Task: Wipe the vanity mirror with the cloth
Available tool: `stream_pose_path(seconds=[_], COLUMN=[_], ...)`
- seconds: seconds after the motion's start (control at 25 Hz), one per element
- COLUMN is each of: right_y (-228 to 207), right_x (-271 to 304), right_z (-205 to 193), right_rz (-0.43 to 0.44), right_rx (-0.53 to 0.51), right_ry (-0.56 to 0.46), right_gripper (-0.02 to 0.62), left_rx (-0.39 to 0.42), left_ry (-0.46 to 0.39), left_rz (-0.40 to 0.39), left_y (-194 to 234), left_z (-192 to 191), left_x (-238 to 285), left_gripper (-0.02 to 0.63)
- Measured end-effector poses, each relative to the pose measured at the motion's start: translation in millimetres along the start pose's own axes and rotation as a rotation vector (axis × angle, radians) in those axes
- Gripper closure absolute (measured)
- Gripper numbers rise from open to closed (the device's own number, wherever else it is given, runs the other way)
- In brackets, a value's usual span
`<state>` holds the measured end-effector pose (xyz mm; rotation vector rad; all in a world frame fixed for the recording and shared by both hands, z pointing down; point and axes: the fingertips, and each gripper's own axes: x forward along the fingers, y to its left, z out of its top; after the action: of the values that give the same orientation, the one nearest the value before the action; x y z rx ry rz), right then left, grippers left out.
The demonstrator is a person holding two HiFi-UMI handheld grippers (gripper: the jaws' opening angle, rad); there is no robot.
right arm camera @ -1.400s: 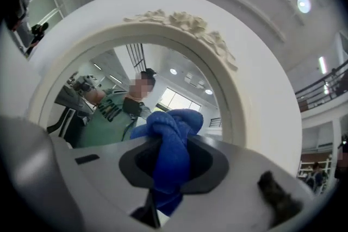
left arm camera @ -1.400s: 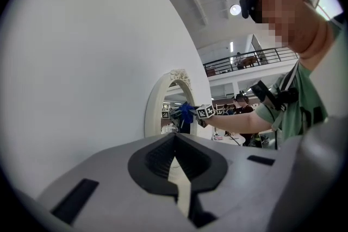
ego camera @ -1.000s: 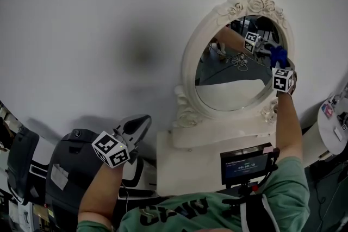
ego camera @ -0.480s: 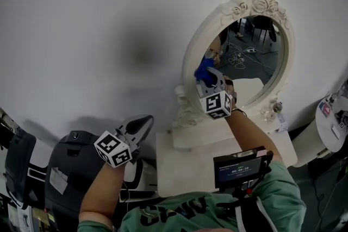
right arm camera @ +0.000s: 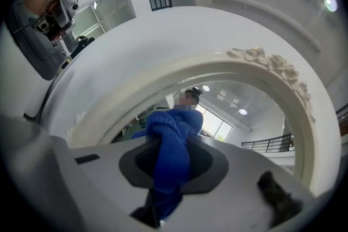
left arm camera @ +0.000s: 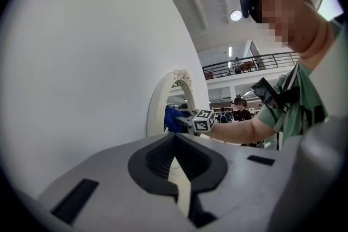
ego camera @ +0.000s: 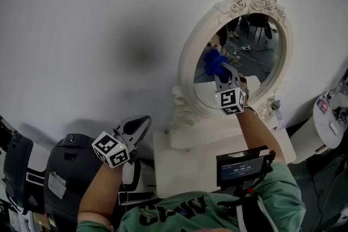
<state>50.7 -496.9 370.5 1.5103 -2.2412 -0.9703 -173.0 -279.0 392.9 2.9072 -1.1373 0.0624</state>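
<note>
No brand or label reads clearly. The small screen [ego camera: 244,165] at your chest shows a row of digits too small to make out, and the print on your green shirt is cut off at the picture's edge.

Your right gripper [ego camera: 223,72] [right arm camera: 173,168] is clamped on the cloth [ego camera: 213,62] [right arm camera: 171,144], a bright blue, fluffy wad bunched up between the jaws and bulging past their tips. The cloth is pressed to the left part of the glass of the vanity mirror [ego camera: 255,51] [right arm camera: 261,70] [left arm camera: 174,100]. That mirror is an upright oval in a cream frame with carved roses at the top, standing on a white surface [ego camera: 185,165] against the pale wall.

Your left gripper [ego camera: 138,125] [left arm camera: 175,163] hangs low, well apart from the mirror, with its jaws closed together on nothing.
</note>
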Motion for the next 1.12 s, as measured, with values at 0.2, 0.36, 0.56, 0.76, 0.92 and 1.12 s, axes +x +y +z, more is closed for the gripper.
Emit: stream_pose_path(seconds=[0.2,0.36,0.56,0.76,0.92,1.12], right_y=[-101,-174,-233,-255,-246,-102], right_x=[-32,-57,-75,-83,-81,-36], right_z=[-88,-150,-191,-212,-199,-70], right_rz=[-0.183,-0.327,-0.449,-0.519,-0.511,-0.180], right_rx=[0.079,0.118,0.150,0.185,0.224,0.114], right_ry=[0.140,0.259,0.358,0.442,0.449,0.150], right_gripper=[0.526,0.525,0.526,0.526,0.526,0.526], left_rx=[0.005,0.005,0.008,0.021,0.018,0.009], left_ry=[-0.001,0.004,0.002,0.000,-0.002,-0.010], left_rz=[-0.006,-0.006,-0.010,-0.017,-0.016,-0.005], left_y=[-5,-9,-15,-20,-21,-16], left_z=[2,-2,0,2,2,2], left_x=[7,8,13,13,9,2], left_gripper=[0.600,0.600,0.600,0.600,0.600,0.600])
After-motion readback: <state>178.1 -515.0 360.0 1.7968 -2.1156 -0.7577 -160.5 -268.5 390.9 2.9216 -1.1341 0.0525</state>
